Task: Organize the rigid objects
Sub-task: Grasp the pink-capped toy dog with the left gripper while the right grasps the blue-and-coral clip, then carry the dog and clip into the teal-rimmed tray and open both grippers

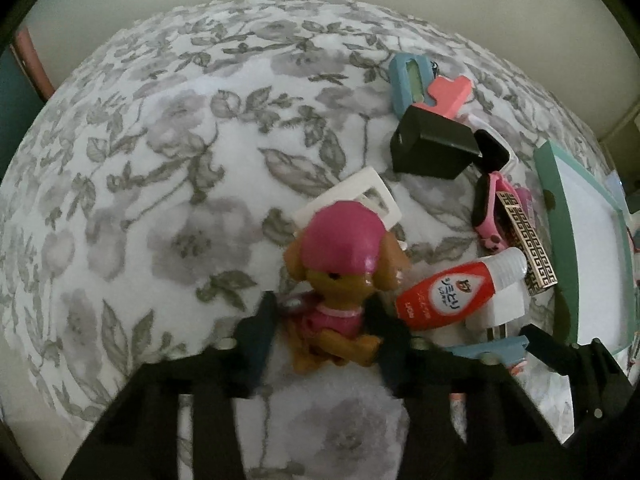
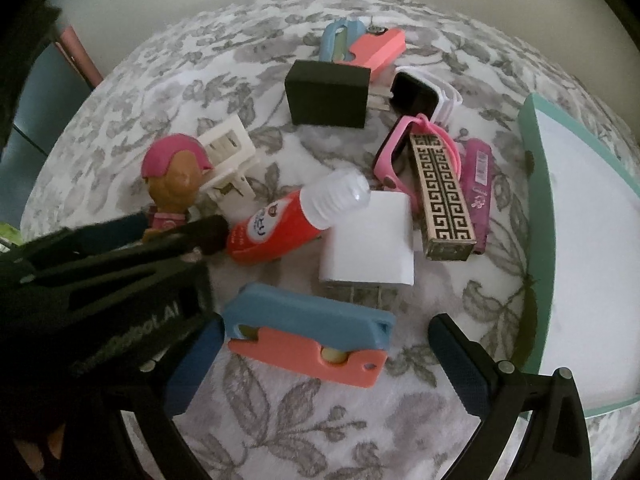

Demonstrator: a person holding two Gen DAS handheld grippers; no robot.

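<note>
My left gripper (image 1: 326, 314) is shut on a brown toy dog with a pink cap (image 1: 340, 276); the right wrist view shows its fingers clamped on the dog (image 2: 176, 184). My right gripper (image 2: 320, 356) is open, its jaws on either side of a blue and coral case (image 2: 308, 336) lying on the floral cloth. A red bottle with a white cap (image 2: 288, 224) and a white charger (image 2: 370, 240) lie just beyond the case. A teal tray (image 2: 540, 216) stands at the right.
Further back lie a black charger (image 2: 328, 98), a second blue and coral case (image 2: 360, 48), a black-faced watch in a white holder (image 2: 416, 92), a pink watch (image 2: 394, 152), a patterned box (image 2: 440, 196), a magenta tube (image 2: 478, 184) and a white plastic clip (image 2: 230, 160).
</note>
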